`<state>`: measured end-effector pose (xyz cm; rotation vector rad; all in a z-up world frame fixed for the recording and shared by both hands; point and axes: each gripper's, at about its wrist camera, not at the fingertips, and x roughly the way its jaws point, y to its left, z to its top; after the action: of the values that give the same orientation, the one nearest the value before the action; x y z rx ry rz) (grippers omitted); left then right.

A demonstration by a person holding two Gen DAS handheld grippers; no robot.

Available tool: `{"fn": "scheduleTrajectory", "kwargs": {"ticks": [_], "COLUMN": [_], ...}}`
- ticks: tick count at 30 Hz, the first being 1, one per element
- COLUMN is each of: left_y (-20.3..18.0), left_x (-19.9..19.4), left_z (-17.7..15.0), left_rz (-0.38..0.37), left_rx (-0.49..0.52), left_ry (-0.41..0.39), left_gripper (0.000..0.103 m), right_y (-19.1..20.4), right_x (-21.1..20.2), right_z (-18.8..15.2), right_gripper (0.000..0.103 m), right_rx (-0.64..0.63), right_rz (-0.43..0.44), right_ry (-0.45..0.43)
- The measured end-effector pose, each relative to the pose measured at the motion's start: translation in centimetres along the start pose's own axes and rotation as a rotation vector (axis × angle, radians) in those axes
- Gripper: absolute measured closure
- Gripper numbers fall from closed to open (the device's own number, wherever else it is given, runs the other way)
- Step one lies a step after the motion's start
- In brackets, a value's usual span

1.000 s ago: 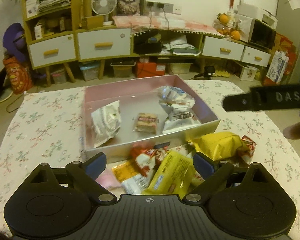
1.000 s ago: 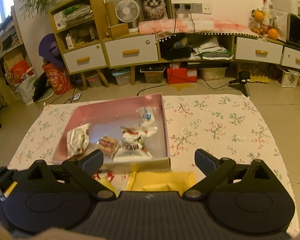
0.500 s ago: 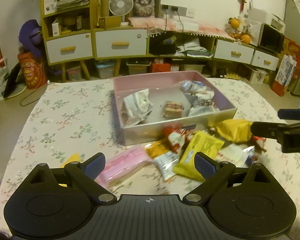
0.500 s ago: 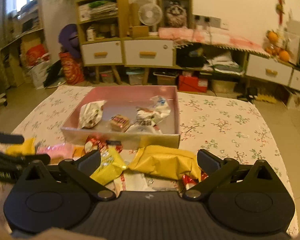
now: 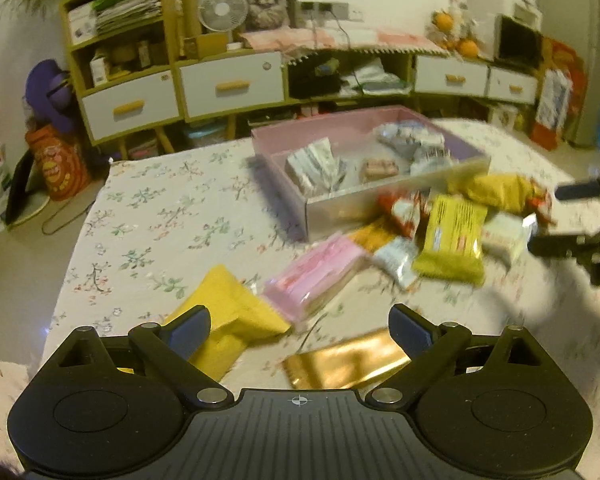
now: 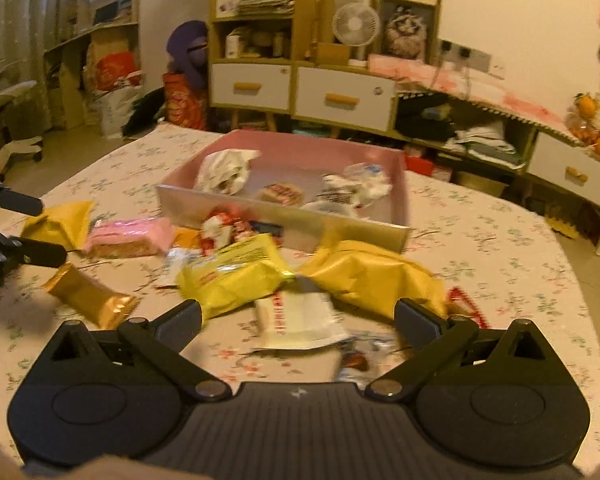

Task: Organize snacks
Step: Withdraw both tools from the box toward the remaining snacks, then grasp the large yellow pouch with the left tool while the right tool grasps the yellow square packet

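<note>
left tongs (image 5: 299, 326) spread, right tongs (image 6: 298, 319) apparently empty

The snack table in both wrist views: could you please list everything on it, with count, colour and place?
Box: one, pink inside with silver walls, far half of the table.
Packets in box: about four, mostly white, loose on its floor.
Yellow packets: about four, in front of the box.
Pink packet: one, left of the pile.
Gold bar: one, nearest the left gripper.
White packet: one, between the right gripper's fingers, untouched.
Tablecloth: one, white floral.
Left gripper: open.
Right gripper: open.
</note>
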<state>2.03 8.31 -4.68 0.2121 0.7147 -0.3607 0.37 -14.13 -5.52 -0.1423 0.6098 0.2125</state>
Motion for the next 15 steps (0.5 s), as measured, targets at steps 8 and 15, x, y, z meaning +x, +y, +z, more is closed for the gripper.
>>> {"fn": "scheduleTrajectory", "kwargs": {"ticks": [8, 15], "left_y": [3.9, 5.8], "left_x": [0.0, 1.3], "left_z": [-1.6, -1.2], "left_rz": [0.059, 0.037], "left_rx": [-0.056, -0.025], "left_ry": [0.024, 0.020], "left_gripper": [0.006, 0.006], "right_y": [2.3, 3.4], "right_x": [1.1, 2.9], "right_z": [0.7, 1.7], "right_gripper": [0.000, 0.001], "right_rx": [0.009, 0.043], "right_rz": [0.036, 0.055], "right_ry": [0.022, 0.058]}}
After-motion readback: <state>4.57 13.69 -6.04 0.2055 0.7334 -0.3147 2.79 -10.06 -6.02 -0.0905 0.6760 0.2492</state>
